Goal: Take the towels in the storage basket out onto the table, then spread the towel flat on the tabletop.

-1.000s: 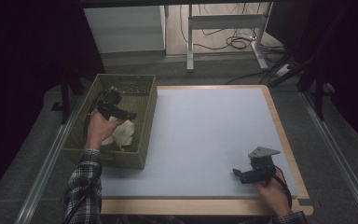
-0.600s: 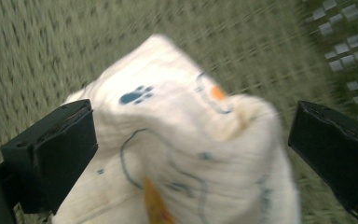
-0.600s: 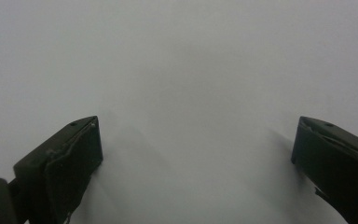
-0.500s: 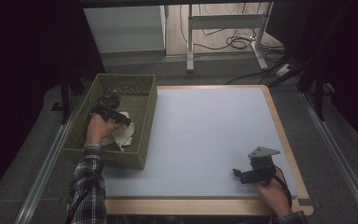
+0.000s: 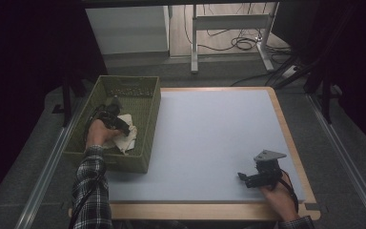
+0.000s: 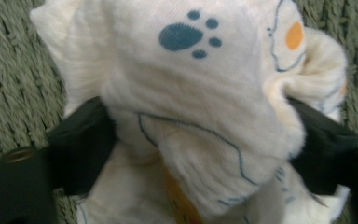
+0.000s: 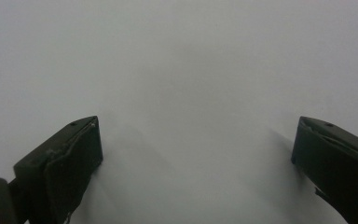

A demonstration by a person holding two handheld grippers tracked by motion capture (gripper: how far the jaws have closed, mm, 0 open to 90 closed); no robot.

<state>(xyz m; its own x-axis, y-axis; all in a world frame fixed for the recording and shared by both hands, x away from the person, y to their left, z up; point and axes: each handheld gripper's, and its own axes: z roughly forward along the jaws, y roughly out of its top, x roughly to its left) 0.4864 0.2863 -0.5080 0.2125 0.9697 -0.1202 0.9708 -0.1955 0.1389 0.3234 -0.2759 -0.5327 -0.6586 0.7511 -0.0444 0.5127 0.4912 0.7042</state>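
The cream cloth with a blue paw print lies crumpled in the green basket at the left edge of the counter. The left tongs have just been closing around a thick fold of it, and their pads now press into both sides. It looks soft, light and limp, so gripping a bunched fold seems best; the right tongs rest open over the bare counter.
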